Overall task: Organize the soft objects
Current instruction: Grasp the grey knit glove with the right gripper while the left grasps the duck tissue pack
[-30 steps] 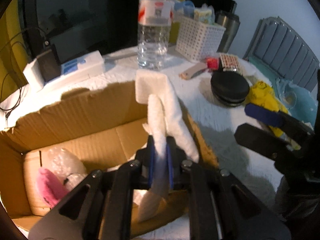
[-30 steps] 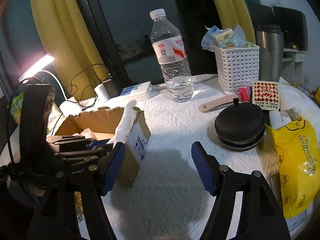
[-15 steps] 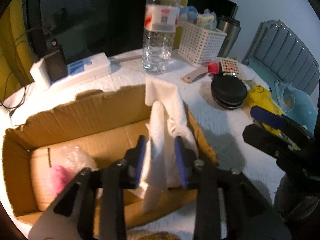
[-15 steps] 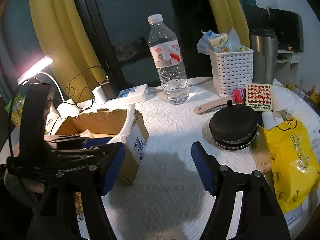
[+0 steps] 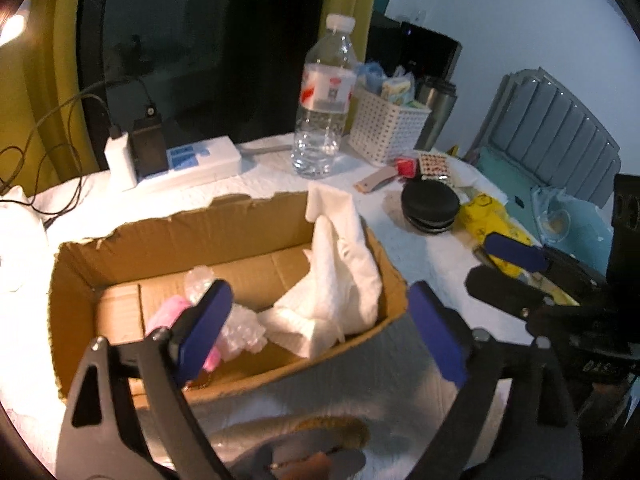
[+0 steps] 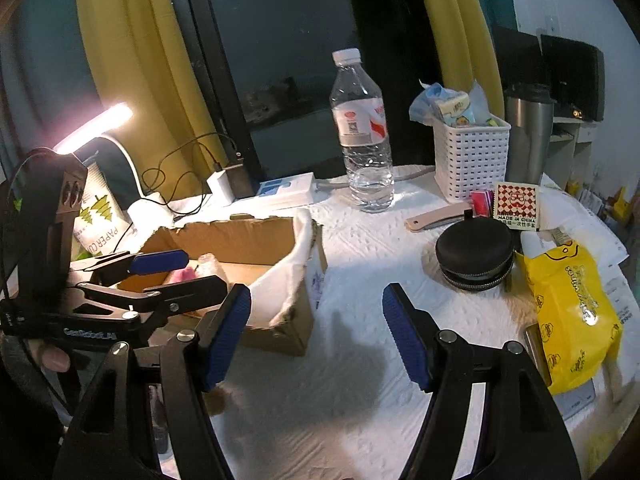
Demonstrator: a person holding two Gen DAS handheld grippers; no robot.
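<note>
Cardboard box [image 5: 224, 240]: open-topped, torn along its far rim, sitting on the white-covered table [image 6: 352, 380] directly ahead of the left gripper [image 5: 320, 320].

White cloth [image 5: 340, 276]: crumpled, lying inside the box at its right end, upper part draped up against and over the right wall; seen from the right wrist view as a white strip along that wall [image 6: 296, 264]. Free of both tools.

Pink soft item [image 5: 170, 312]: inside the box, left of the cloth, partly behind the left gripper's left finger.

Clear bubble-wrap bundle [image 5: 240, 326]: inside the box, between the pink item and the cloth.

Left gripper: jaws spread wide, blue pads empty, held above the near edge of the box.

Right gripper [image 6: 316, 336]: jaws spread wide, nothing between them, over bare table to the right of the box; left gripper visible at its left [image 6: 168, 276].

Water bottle [image 6: 364, 132]: upright, beyond the box, ahead of the right gripper.

White basket [image 6: 472, 160]: right of the bottle, holding packets.

Black round case [image 6: 474, 256]: ahead and right of the right gripper.

Yellow bag [image 6: 568, 312]: just right of the case, at the right gripper's right side.

Steel tumbler [image 6: 528, 132]: behind the basket, to its right.
</note>
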